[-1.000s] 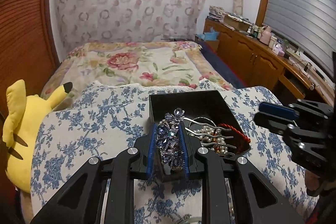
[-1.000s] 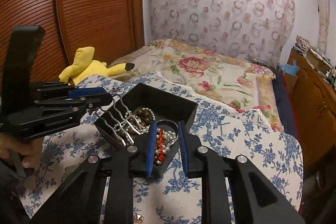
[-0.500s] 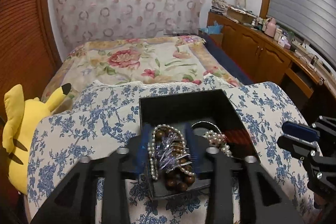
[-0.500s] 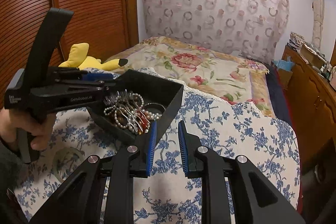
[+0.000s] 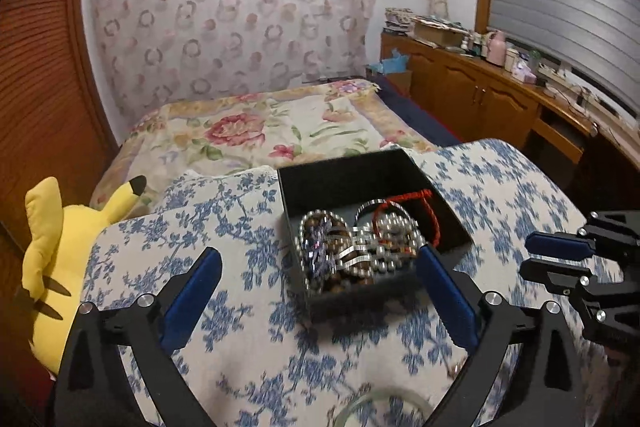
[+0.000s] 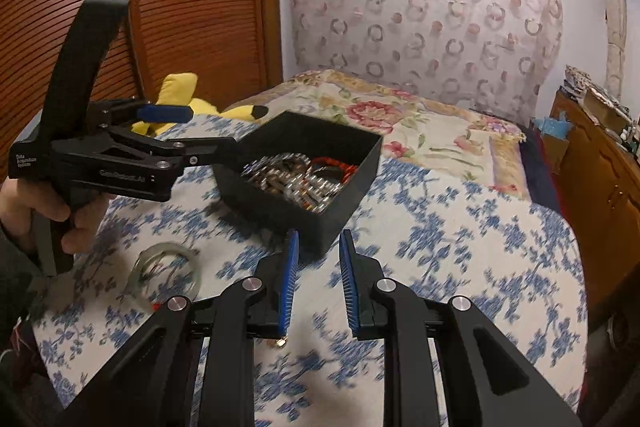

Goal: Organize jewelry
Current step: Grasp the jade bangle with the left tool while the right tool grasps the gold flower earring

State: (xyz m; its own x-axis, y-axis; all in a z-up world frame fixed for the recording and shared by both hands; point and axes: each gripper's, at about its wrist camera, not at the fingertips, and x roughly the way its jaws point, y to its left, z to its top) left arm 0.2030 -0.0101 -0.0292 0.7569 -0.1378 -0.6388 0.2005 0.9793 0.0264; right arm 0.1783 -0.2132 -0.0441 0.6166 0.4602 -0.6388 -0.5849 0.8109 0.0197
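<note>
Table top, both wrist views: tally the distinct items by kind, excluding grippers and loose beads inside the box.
Black jewelry box: 1
Clear glass dish: 1
Small gold-coloured piece on the cloth: 1
Yellow plush toy, beside the table: 1
Total: 4

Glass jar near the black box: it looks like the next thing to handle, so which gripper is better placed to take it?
Probably the left gripper: open wide, with the glass jar on its side.
</note>
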